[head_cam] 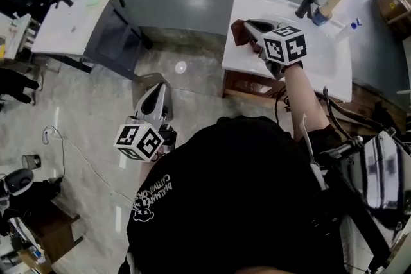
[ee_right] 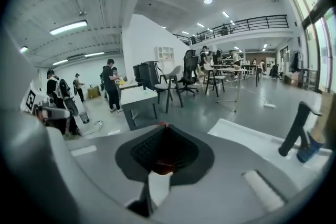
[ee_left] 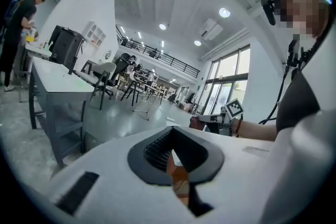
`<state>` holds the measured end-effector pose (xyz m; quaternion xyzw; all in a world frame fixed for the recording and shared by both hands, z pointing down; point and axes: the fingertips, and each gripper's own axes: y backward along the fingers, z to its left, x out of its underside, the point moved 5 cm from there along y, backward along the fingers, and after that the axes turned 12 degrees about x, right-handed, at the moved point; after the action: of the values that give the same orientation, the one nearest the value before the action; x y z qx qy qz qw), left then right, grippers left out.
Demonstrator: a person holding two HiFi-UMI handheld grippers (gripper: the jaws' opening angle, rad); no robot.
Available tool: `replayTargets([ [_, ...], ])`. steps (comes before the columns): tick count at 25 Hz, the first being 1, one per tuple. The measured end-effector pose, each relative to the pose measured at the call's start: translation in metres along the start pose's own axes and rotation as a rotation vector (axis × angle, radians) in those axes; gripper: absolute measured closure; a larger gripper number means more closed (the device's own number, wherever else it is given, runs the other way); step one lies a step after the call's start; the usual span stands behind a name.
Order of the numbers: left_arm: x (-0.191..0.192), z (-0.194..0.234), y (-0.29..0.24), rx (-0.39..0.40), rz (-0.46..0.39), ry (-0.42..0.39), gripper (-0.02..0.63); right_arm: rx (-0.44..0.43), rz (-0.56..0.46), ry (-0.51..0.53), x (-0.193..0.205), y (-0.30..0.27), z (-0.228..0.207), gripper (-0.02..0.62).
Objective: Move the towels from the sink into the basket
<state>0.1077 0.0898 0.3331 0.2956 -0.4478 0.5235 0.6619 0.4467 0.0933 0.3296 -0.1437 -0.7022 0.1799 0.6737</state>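
The white sink (head_cam: pixel 334 54) stands ahead on the right, seen from above. My right gripper (head_cam: pixel 244 27) hovers over the sink's left end, shut on a dark red towel (head_cam: pixel 236 33). In the right gripper view a bit of that red towel (ee_right: pixel 159 167) shows deep between the jaws. The left gripper view shows the towel (ee_left: pixel 195 123) as a dark red lump at the right gripper's tip. My left gripper (head_cam: pixel 158 92) is held low over the floor to the left of the sink, jaws together, with nothing seen in it. I see no basket that I can be sure of.
A black faucet (head_cam: pixel 306 3) and a blue bottle (head_cam: pixel 319 17) stand at the sink's far edge. A white table (head_cam: pixel 70 22) with a grey base is at the left. A grey and white striped object (head_cam: pixel 379 170) lies at the right. Cables run over the floor.
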Motion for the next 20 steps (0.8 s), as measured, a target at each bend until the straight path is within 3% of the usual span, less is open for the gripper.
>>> replayTargets([
  [11,-0.004,0.029,0.133,-0.082,-0.104,0.023,0.606,-0.302,-0.061,-0.083,-0.051,0.002,0.18,0.571],
  [20,-0.006,0.05,0.234,-0.181,-0.138,0.014,0.606,-0.445,-0.078,0.037,-0.056,0.006,0.309,0.571],
])
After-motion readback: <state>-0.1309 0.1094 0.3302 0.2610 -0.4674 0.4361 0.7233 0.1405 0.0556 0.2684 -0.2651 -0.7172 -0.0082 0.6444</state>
